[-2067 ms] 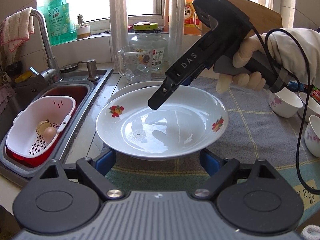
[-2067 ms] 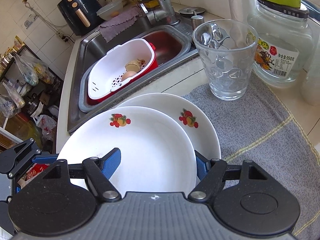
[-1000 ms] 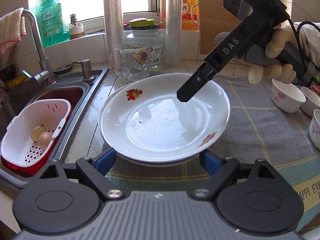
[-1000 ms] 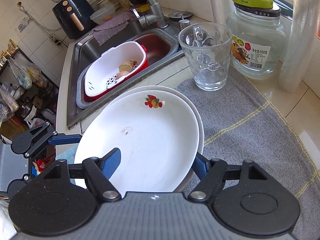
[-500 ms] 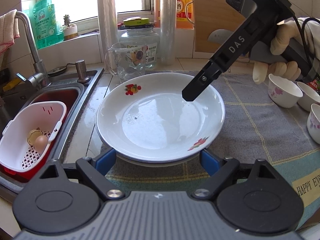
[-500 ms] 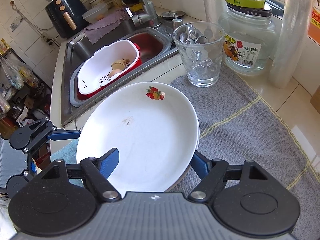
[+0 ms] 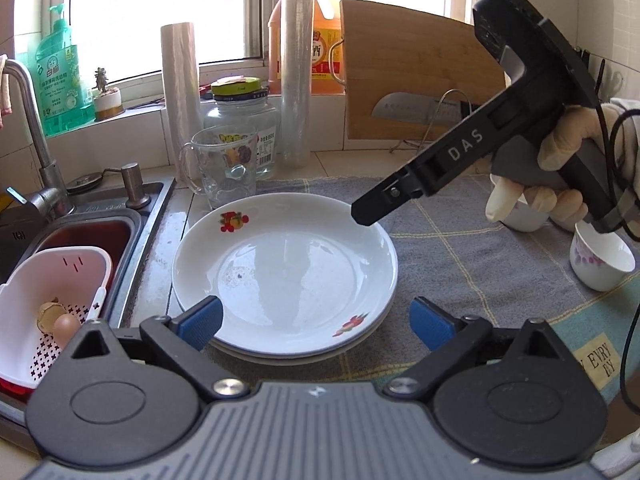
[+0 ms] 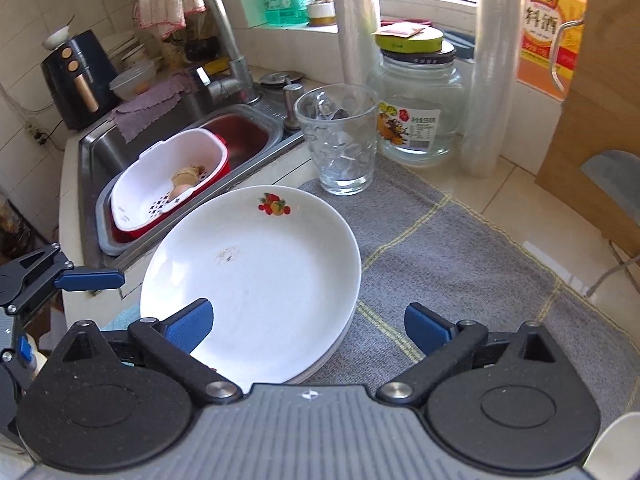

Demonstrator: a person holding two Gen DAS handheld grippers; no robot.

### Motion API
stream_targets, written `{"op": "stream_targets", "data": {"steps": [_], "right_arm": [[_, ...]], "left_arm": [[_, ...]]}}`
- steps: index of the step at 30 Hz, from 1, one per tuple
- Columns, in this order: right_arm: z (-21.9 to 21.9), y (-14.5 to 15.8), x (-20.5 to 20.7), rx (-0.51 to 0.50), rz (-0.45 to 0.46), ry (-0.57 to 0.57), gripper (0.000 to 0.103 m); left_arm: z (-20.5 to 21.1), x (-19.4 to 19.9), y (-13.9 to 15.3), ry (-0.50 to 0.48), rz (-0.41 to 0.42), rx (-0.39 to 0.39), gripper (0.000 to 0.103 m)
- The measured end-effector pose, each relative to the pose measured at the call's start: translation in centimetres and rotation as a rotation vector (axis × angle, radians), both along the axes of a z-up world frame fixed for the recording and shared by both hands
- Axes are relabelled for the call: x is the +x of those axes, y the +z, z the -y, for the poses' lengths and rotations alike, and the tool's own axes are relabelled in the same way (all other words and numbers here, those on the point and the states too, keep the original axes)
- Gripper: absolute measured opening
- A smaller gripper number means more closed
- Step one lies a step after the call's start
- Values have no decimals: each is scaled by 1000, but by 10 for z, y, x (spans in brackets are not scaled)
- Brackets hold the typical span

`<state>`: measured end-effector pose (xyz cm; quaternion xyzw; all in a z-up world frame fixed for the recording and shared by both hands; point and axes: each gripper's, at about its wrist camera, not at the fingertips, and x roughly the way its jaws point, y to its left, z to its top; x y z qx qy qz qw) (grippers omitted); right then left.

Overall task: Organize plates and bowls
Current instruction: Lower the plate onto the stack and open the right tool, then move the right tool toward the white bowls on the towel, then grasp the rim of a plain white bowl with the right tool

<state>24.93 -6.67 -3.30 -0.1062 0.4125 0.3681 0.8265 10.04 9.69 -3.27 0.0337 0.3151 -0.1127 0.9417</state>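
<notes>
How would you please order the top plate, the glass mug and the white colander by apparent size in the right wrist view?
1. Top plate, clearly largest.
2. Colander.
3. Mug.
The colander sits farther from the camera, so its lead over the mug is unsure.

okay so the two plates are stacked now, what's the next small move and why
Probably draw both grippers back and swing the right gripper toward the small bowls. The top plate rests squarely on the lower plate; both grippers' jaws have just been opening, and the left gripper grips nothing either.

"DAS" on right gripper (image 7: pixel 366 214) arm; "EVRY" on mat (image 7: pixel 598 356); "料酒" on orange bottle (image 8: pixel 550 20).
</notes>
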Motion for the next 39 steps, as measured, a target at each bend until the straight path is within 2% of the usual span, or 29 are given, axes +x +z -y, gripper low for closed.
{"op": "stream_targets", "data": {"steps": [6, 14, 21, 26, 32, 39], "right_arm": [[18, 4, -36, 10, 103, -189, 103], [57, 7, -85, -40, 184, -415, 103], [109, 10, -116, -37, 197, -556, 103], [160, 16, -130, -56, 214, -658, 103], [220, 12, -143, -71, 197, -726, 103], [272, 2, -144, -33, 145, -694, 103]], "left_arm": [[6, 5, 7, -98, 23, 7, 100], [26, 10, 9, -267, 47, -2, 100], [75, 13, 4, -412, 45, -9, 100], [120, 12, -6, -466, 27, -12, 100], [178, 5, -18, -545, 19, 3, 100], [238, -3, -32, -584, 3, 25, 100]]}}
